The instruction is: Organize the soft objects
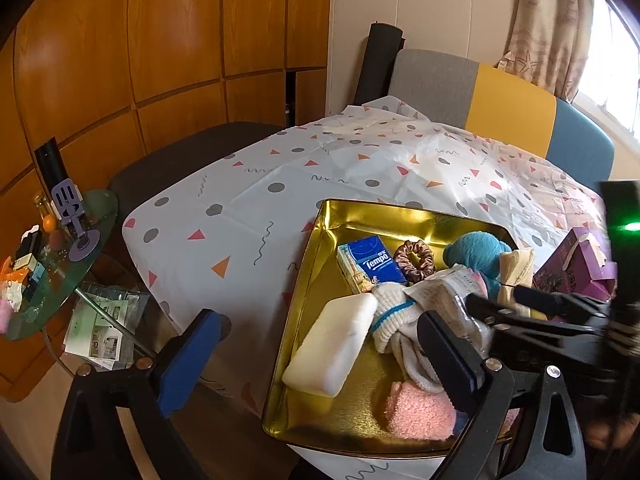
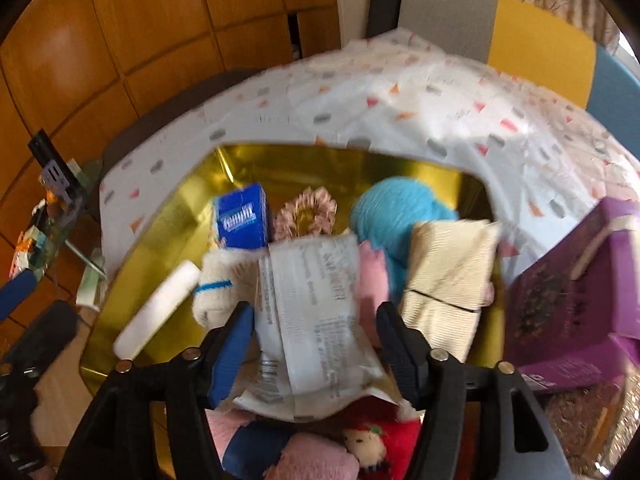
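Note:
A gold tray (image 1: 312,248) (image 2: 168,216) sits on the patterned tablecloth and holds soft items: a blue Tempo tissue pack (image 1: 370,264), a brown scrunchie (image 1: 414,260), a teal bundle (image 1: 476,254), a cream cloth (image 2: 448,280), a white sock with a blue stripe (image 1: 394,312), a white sponge block (image 1: 332,344) and a pink fluffy cloth (image 1: 420,412). My left gripper (image 1: 320,360) stands wide open at the tray's near left edge, gripping nothing. My right gripper (image 2: 316,344) is open around a clear printed packet (image 2: 312,312) that rests on the pile, its pads just off it.
A purple box (image 1: 576,268) (image 2: 576,300) stands right of the tray. A red plush toy (image 2: 384,432) lies under the right gripper. A glass side table (image 1: 60,264) with small clutter is at the left. A grey, yellow and blue chair back (image 1: 512,108) rises behind the table.

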`<state>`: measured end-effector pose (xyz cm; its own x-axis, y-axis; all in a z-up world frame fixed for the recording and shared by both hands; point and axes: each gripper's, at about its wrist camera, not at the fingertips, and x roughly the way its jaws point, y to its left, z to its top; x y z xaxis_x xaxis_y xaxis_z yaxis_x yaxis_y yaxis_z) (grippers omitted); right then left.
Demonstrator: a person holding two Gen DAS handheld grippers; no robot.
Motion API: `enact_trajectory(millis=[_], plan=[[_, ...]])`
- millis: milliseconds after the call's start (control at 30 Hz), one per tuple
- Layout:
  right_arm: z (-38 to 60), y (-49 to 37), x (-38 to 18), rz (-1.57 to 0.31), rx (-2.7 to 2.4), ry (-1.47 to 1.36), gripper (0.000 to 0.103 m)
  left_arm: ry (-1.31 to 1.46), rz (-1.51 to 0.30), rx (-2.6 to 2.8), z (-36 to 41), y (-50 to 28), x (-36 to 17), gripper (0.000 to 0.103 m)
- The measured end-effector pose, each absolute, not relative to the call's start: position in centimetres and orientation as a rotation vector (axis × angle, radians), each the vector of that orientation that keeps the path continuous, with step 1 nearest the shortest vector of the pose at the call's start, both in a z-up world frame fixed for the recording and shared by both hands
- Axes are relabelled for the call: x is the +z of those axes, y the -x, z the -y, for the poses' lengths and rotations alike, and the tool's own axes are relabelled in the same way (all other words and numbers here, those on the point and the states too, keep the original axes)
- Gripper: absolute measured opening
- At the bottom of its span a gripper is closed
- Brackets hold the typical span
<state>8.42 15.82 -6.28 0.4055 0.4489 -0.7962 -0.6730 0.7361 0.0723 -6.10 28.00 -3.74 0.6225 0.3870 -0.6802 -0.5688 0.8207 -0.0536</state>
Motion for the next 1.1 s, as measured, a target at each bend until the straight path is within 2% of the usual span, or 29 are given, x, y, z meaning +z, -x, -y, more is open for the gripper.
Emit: enact_trajectory(millis=[67,533,1100], plan=[[-14.5,-7.7,-5.2,-0.86,0.684,0.252,0.065,0.276,-0.703,0.558,-27.7,6.2,-3.5,0.103],[-5.6,-5.1,-2.6,-0.708,0.395,0.165,0.066,0.213,-0.639,0.493,-23.1,6.0,-1.7,0.103],[-4.7,-4.1,-2.9,-0.693,0.384,0.167,0.066,0.179,-0.639,0.509,-21.9,6.0,-1.7,0.103]])
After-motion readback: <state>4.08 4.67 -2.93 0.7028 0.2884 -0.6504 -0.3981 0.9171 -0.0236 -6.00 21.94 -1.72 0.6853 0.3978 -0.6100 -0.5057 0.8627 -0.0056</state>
